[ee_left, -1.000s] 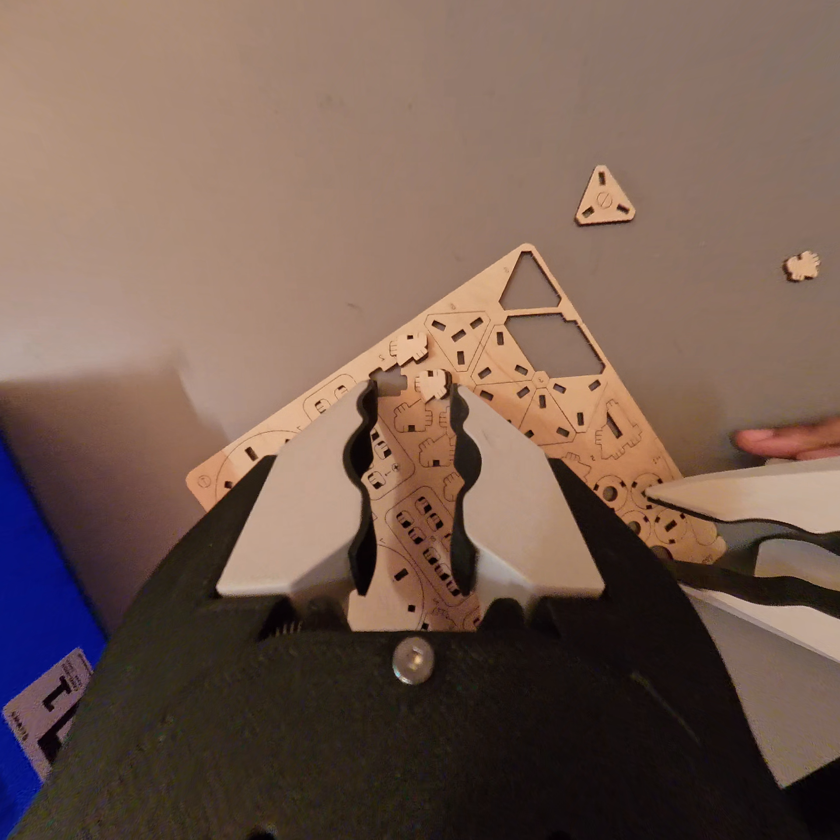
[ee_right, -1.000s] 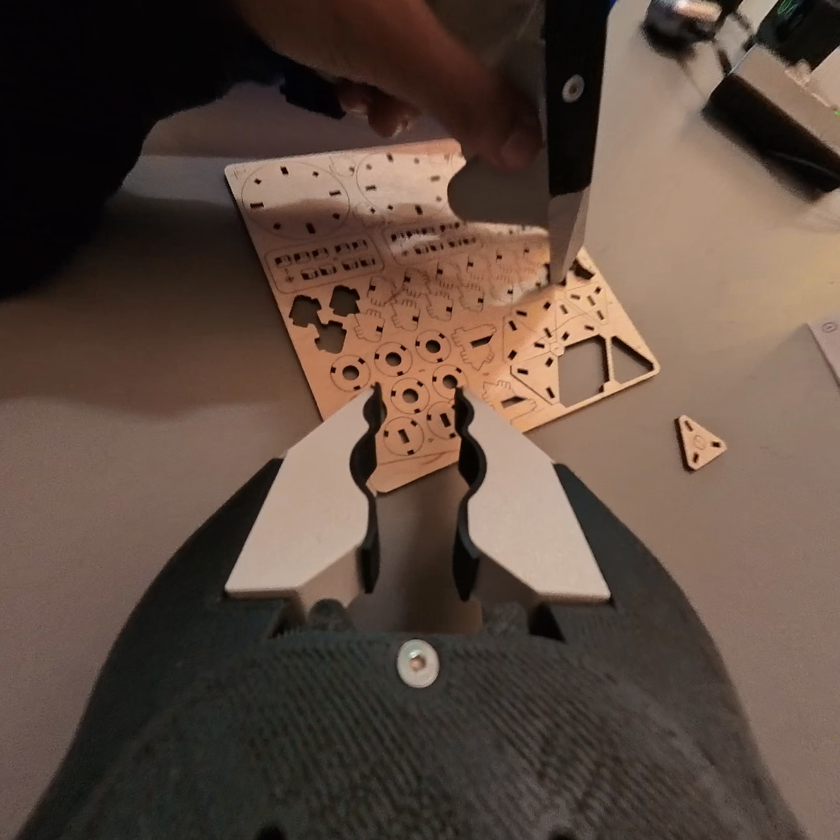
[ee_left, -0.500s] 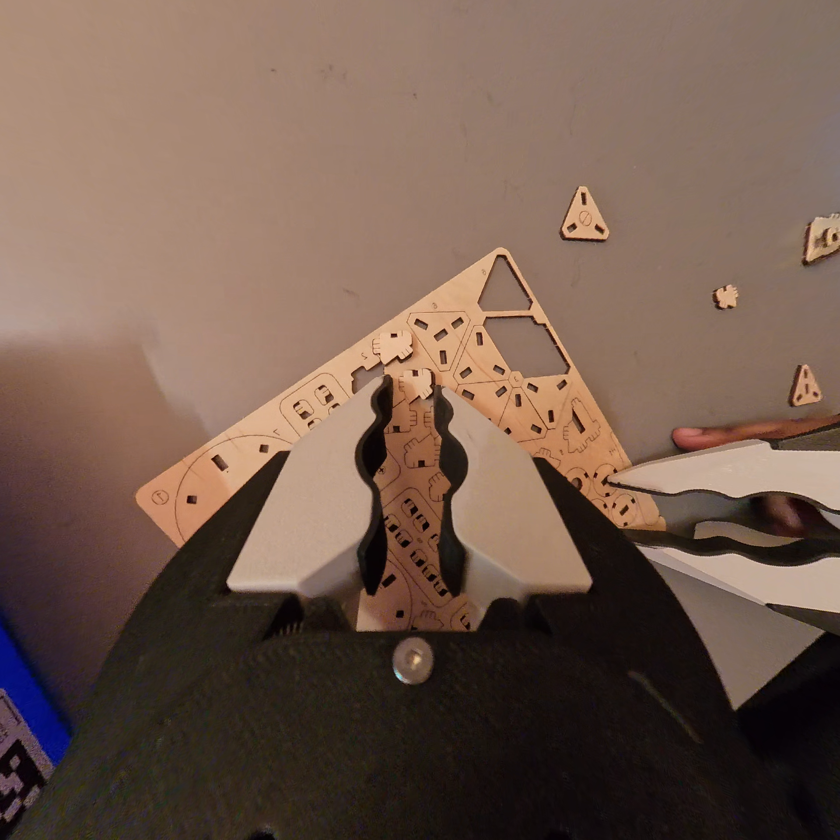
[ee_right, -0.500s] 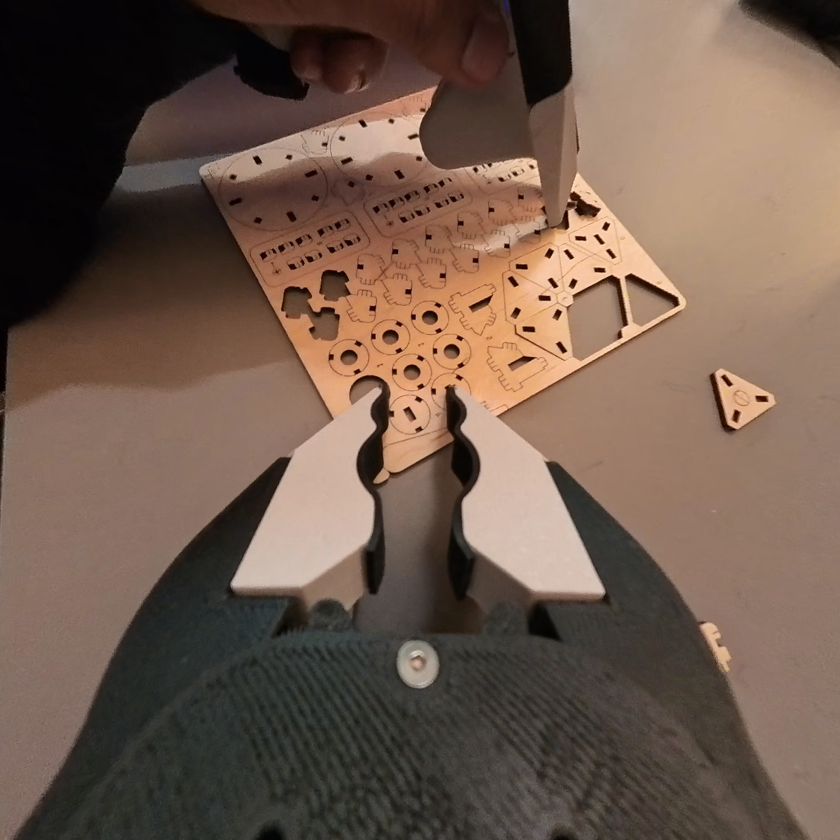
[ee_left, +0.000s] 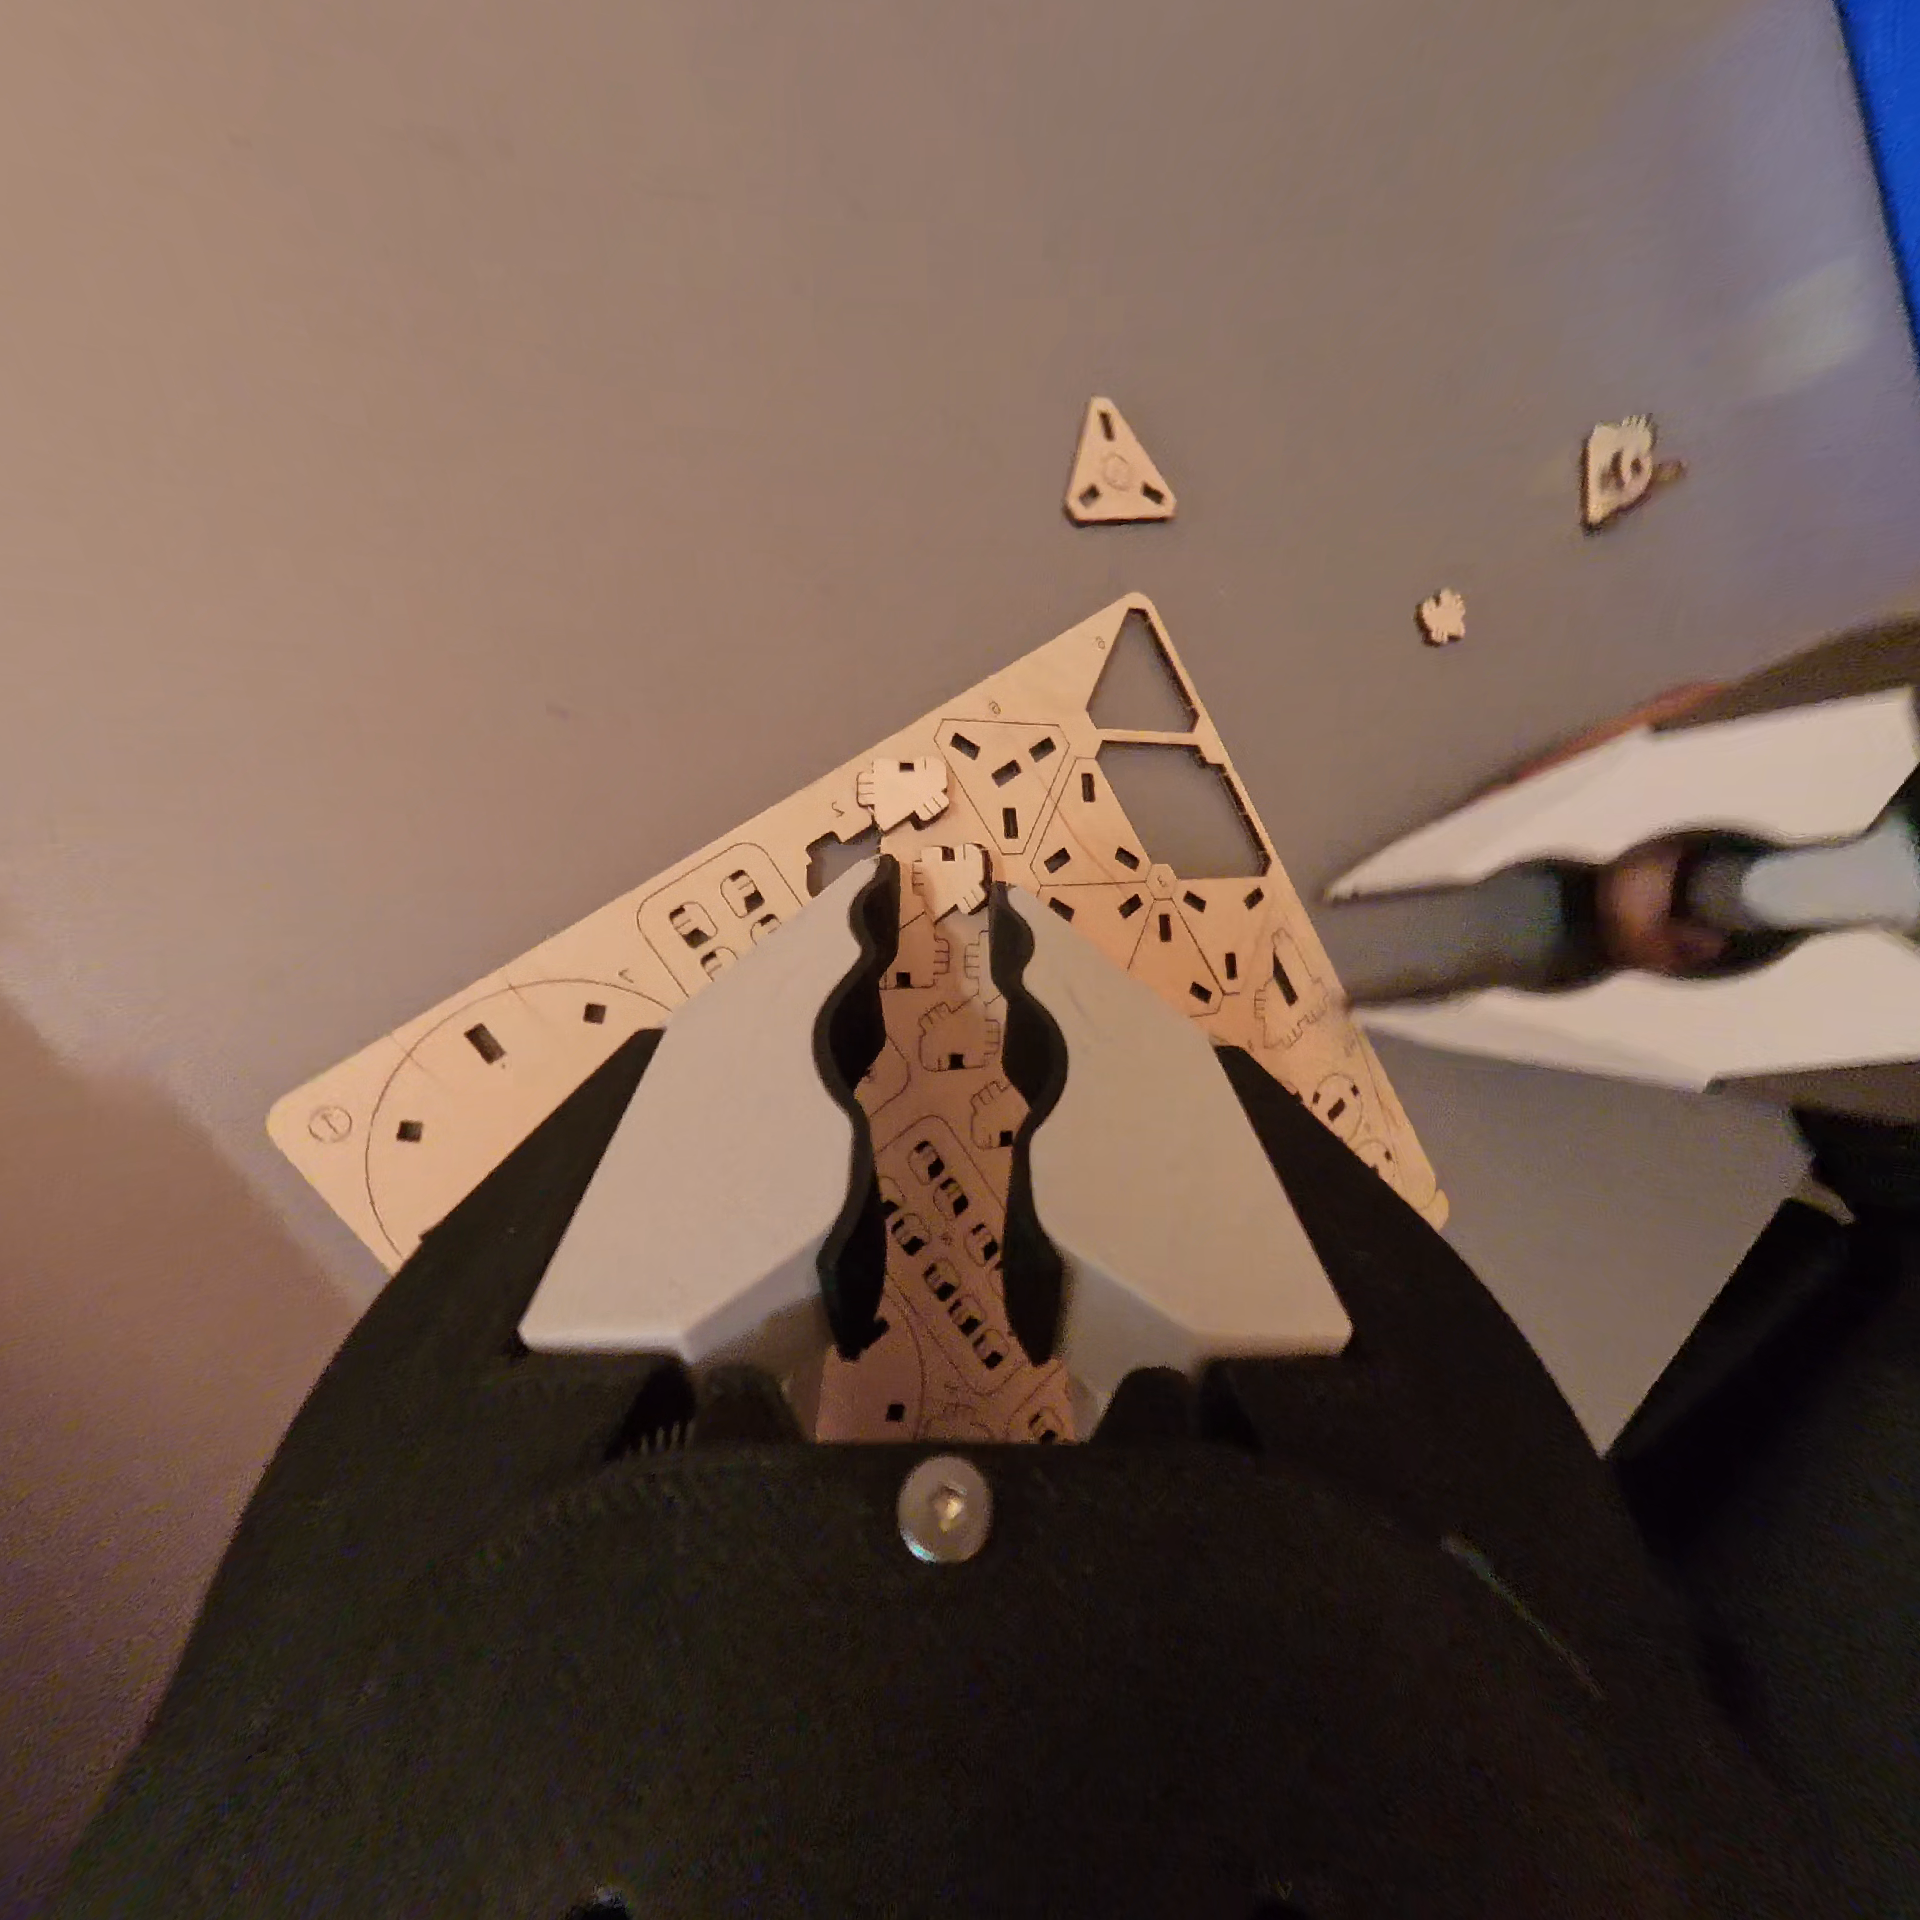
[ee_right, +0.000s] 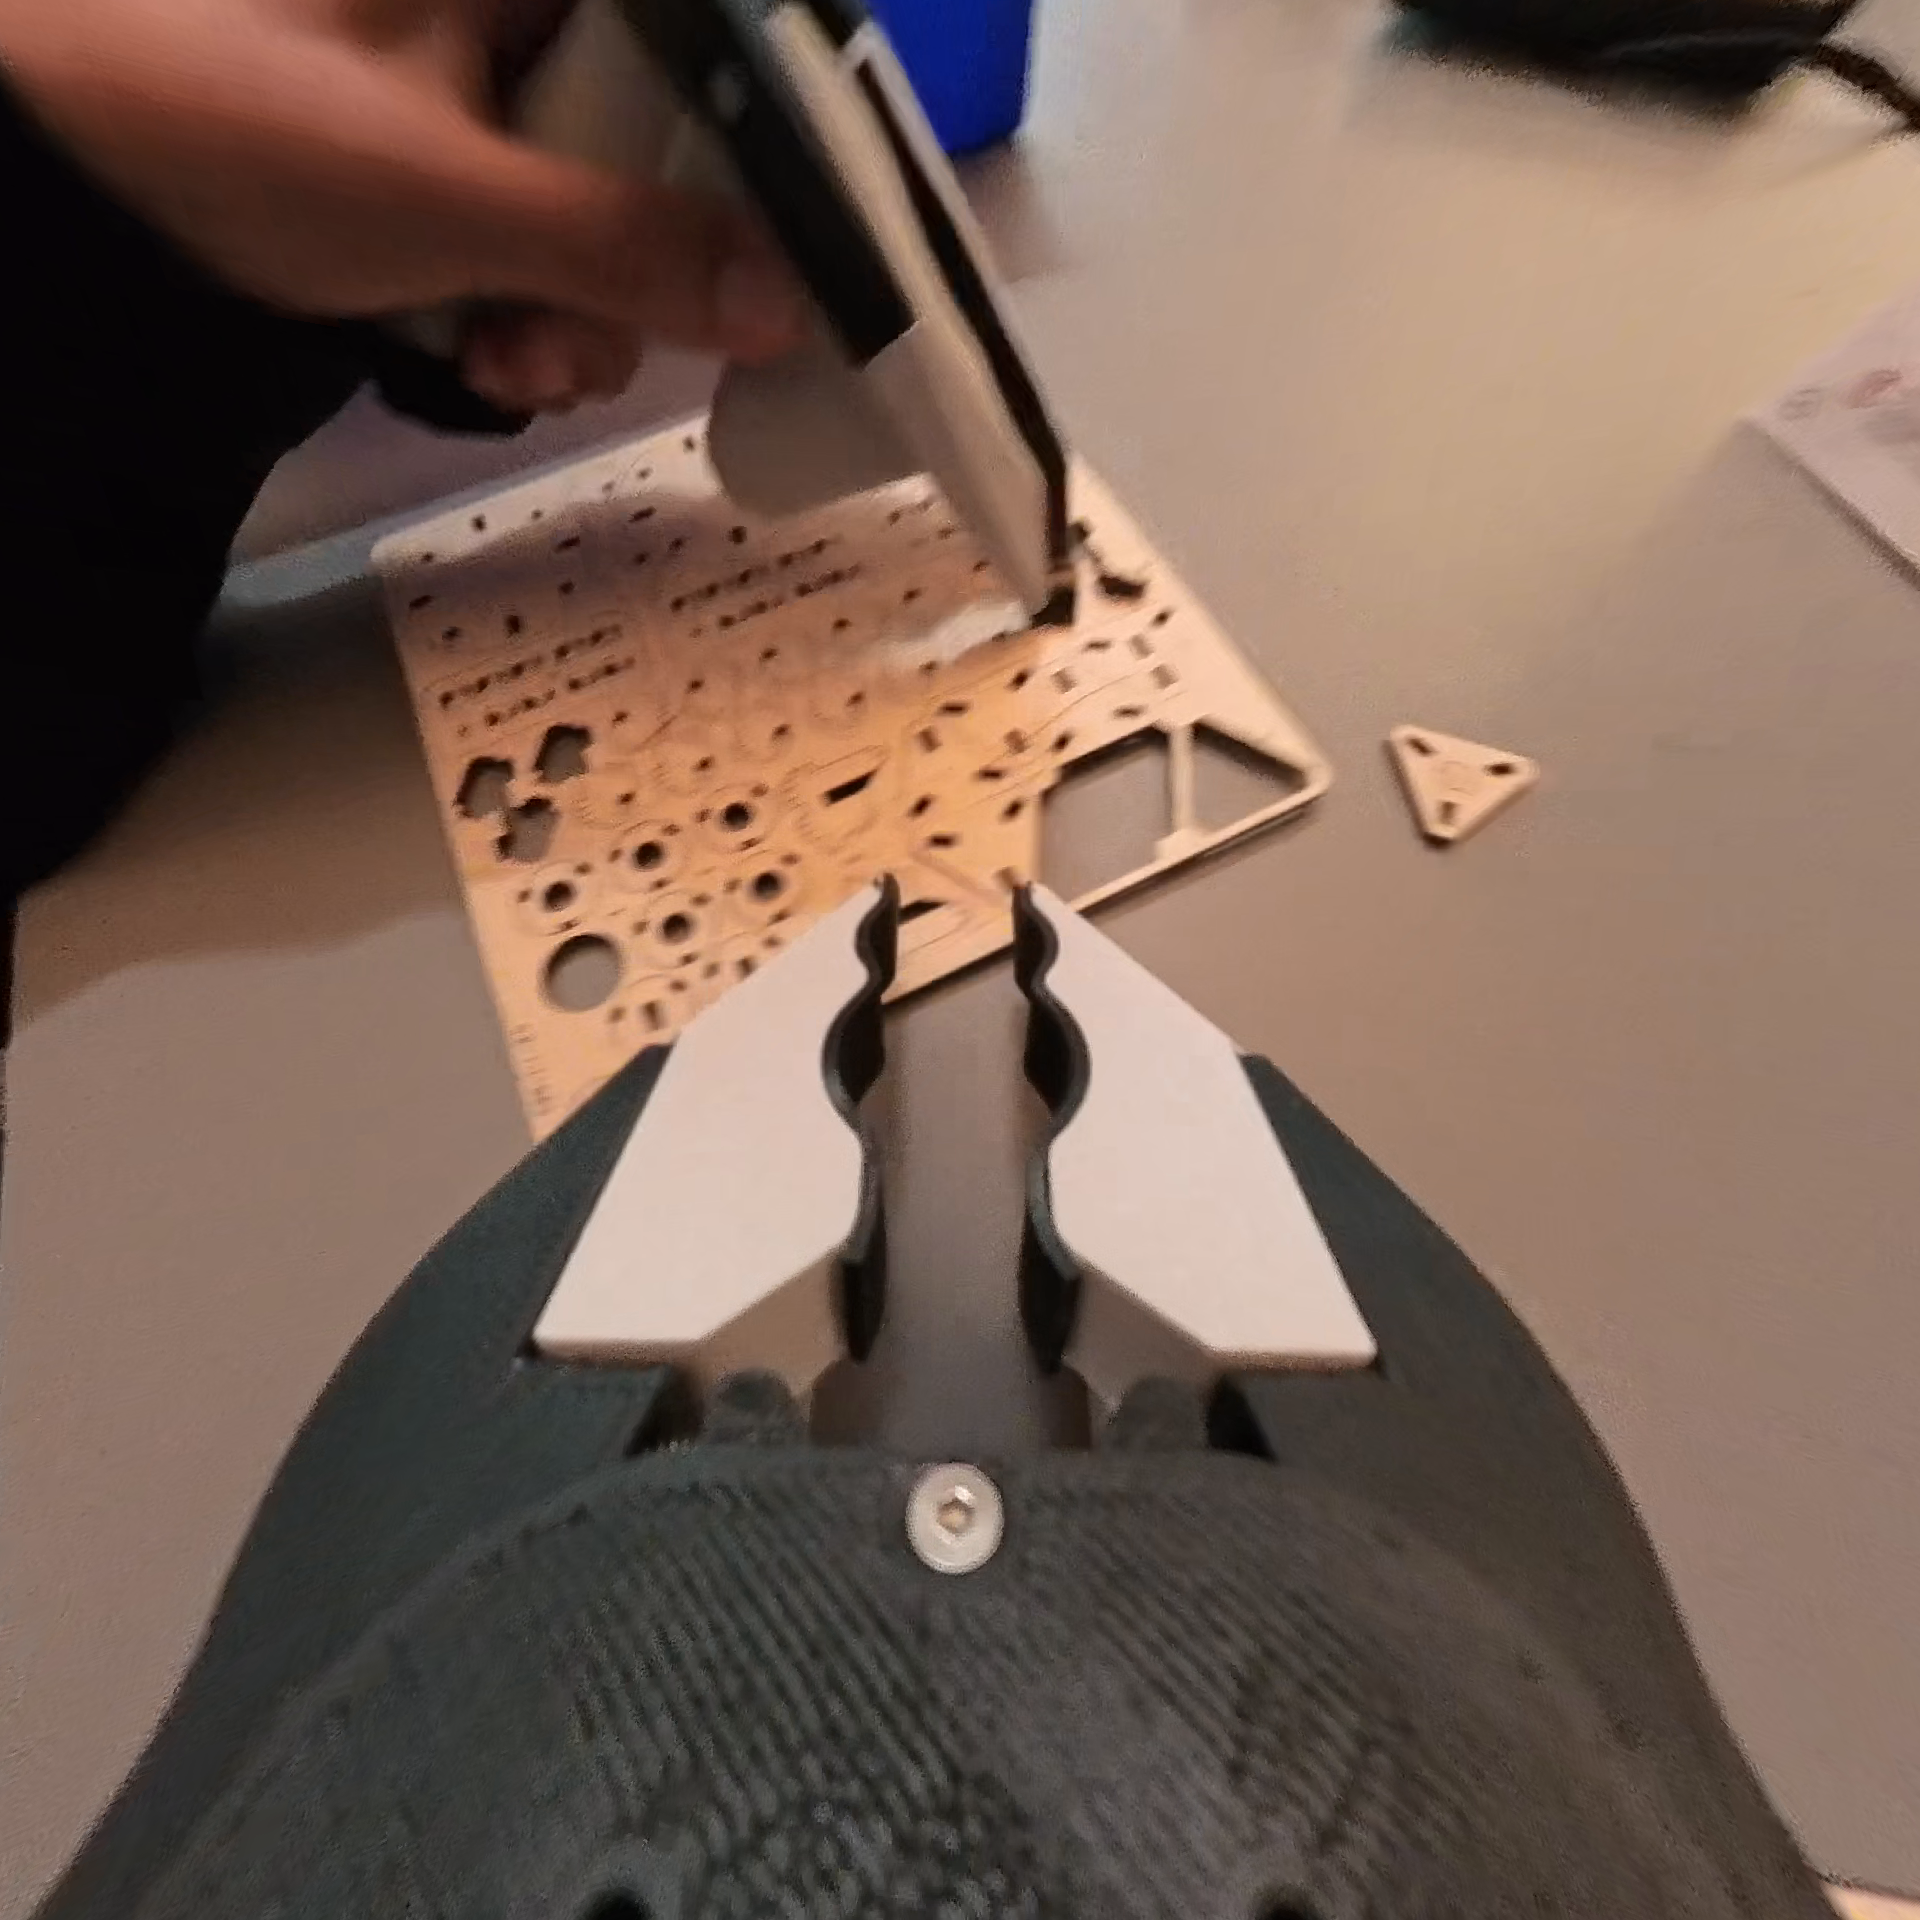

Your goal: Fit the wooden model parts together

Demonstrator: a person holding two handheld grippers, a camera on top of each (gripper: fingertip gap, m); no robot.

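A flat laser-cut wooden sheet (ee_left: 520, 1091) lies on the grey table and also shows in the right wrist view (ee_right: 727, 748). My left gripper (ee_left: 940, 883) points down at the sheet's upper part. Its tips are closed on a small notched wooden piece (ee_left: 948, 871) that stands lifted out of the sheet. A second loosened piece (ee_left: 902, 795) lies just beyond it. The right wrist view shows the left gripper (ee_right: 1044, 582) with its tips on the sheet, blurred. My right gripper (ee_right: 951, 894) is open and empty, low over the sheet's near edge. It shows at the right of the left wrist view (ee_left: 1340, 951).
A loose wooden triangle (ee_left: 1117, 473) (ee_right: 1460, 779) lies on the table beyond the sheet's corner. Two smaller loose pieces (ee_left: 1442, 615) (ee_left: 1619, 473) lie farther right. A hand (ee_right: 416, 177) holds the left gripper. A blue object (ee_right: 956, 73) stands behind, papers (ee_right: 1860, 436) at the right. The grippers' ends are close to 9 centimetres from one another.
My left jaws narrowed around the small wooden piece and then stayed that way. My right jaws narrowed a little with nothing between them, and the right gripper tilted lower over the sheet's edge.
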